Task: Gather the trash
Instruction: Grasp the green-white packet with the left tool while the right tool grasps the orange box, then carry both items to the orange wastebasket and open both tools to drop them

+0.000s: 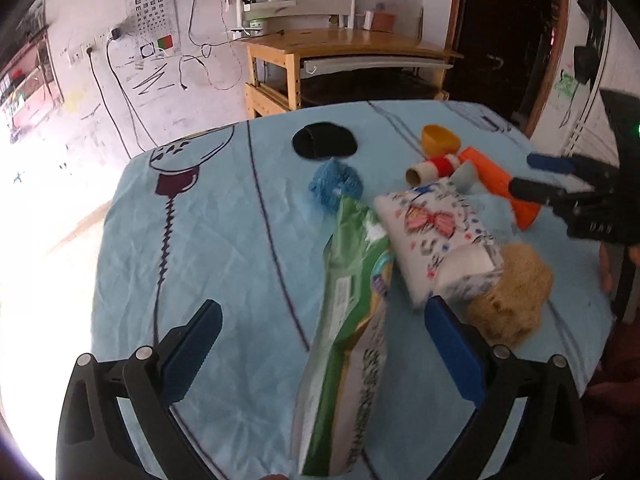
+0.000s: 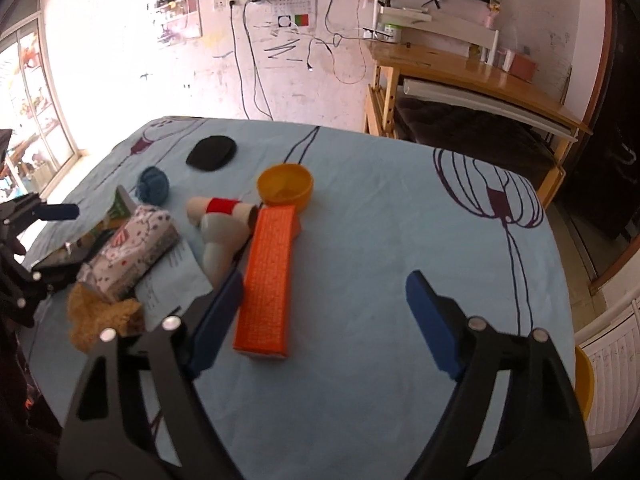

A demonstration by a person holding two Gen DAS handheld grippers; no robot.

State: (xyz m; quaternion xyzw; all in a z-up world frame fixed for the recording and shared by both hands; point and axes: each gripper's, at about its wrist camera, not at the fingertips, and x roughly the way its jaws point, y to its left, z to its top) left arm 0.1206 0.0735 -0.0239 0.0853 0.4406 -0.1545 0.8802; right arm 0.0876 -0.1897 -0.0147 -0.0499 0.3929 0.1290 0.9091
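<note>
Where clutter sits: blue tablecloth (image 2: pixel 380 240) | behind: wooden desk (image 2: pixel 460 64), scribbled wall (image 2: pixel 120 72)

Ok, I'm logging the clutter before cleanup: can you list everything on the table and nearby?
green wrapper: 1, green, between the left claw's fingers, untouched
tissue pack: 1, white patterned, centre
fibre wad: 1, tan, beside the pack
orange box: 1, orange, centre
cardboard tube: 1, red-banded, behind the box
yellow bowl: 1, yellow, far side
blue ball: 1, blue, far left
black pad: 1, black, far side
tablecloth: 1, light blue
wooden desk: 1, by the wall
left claw: open
right claw: open, empty
</note>
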